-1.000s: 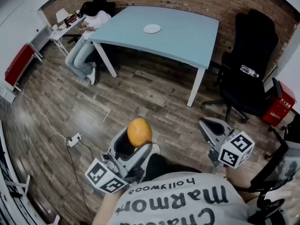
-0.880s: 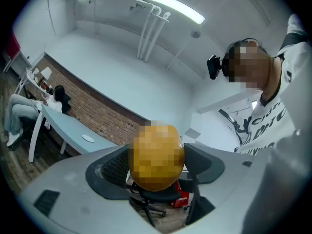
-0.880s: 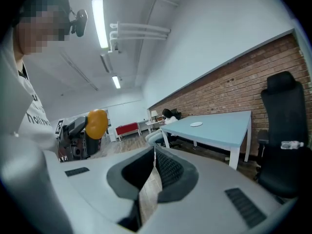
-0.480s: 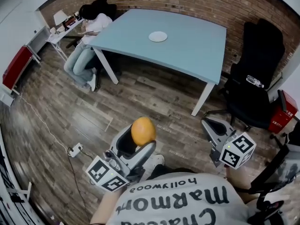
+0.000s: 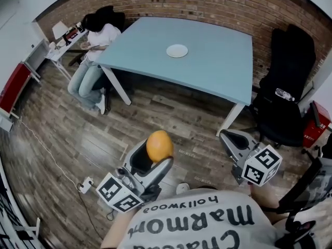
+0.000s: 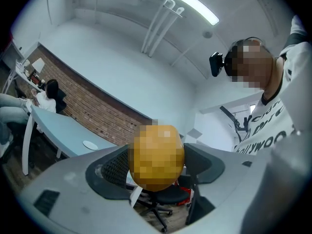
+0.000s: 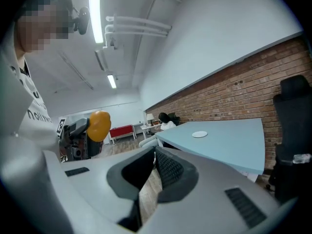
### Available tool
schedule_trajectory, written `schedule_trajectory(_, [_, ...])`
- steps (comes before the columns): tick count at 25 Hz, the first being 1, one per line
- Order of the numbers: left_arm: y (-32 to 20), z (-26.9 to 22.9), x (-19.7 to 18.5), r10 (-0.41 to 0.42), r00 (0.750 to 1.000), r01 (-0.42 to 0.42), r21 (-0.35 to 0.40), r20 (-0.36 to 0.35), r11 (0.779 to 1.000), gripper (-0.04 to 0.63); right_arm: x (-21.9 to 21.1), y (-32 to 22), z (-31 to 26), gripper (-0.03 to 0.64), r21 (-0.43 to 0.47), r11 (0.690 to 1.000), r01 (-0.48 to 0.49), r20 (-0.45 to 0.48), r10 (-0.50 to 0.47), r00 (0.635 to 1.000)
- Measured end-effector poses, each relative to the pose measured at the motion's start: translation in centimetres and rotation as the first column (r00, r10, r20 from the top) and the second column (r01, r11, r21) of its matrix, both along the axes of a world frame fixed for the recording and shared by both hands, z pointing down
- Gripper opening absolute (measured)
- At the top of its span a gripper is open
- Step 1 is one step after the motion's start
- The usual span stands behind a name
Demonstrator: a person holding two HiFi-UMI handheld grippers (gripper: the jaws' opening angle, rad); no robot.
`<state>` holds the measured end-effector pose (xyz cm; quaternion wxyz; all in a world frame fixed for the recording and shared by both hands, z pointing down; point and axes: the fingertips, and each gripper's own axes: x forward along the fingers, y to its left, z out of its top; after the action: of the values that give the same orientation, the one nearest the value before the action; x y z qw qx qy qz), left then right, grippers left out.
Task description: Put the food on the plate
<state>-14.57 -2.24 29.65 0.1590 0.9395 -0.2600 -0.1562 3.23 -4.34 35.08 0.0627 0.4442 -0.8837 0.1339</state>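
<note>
a: left claw (image 5: 154, 160)?
b: clamped on the orange (image 5: 159, 146). one jaw on each side of the fruit, seen plainly in the left gripper view (image 6: 156, 157). held up over the wood floor (image 5: 67, 134), in front of the person's chest.
a: right claw (image 5: 231, 138)?
b: jaws together at the tips, nothing between them; only a thin wedge of floor shows lower down in its own view (image 7: 153, 162). it hangs to the right of the left claw, apart from it, and its marker cube (image 5: 262, 165) faces the head camera.
a: the plate?
b: small white plate (image 5: 177, 51), bare, on the pale blue surface (image 5: 218, 71), toward its far edge near the brick wall (image 5: 207, 4). well apart from both claws. it also shows in the right gripper view (image 7: 199, 134).
a: other notes?
b: a seated person (image 5: 96, 45) at the surface's far left corner. a black office chair (image 5: 282, 102) to the right of the surface, with a bottle (image 5: 285, 94) lying on its seat. a power strip (image 5: 85, 184) on the floor to the left of the left claw.
</note>
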Motion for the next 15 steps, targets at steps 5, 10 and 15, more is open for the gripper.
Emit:
schedule_trajectory(5, [-3.5, 0.4, -1.0, 0.017, 1.0, -0.017, 0.018, 0.001, 1.0, 0.321, -0.7, -2.7, 0.7, 0.015, 0.01, 0.999, -0.032, -0.01, 0.032, 0.999])
schedule_trajectory(10, [-6.1, 0.3, -0.6, 0.045, 0.999, -0.045, 0.017, -0.002, 0.999, 0.321, -0.1, -5.0, 0.2, 0.015, 0.017, 0.998, -0.063, -0.022, 0.064, 0.998])
schedule_trajectory(15, [-8.4, 0.3, 0.3, 0.067, 0.998, -0.067, 0.022, 0.001, 0.998, 0.321, 0.3, -7.3, 0.3, 0.015, 0.019, 0.997, -0.073, -0.022, 0.073, 0.997])
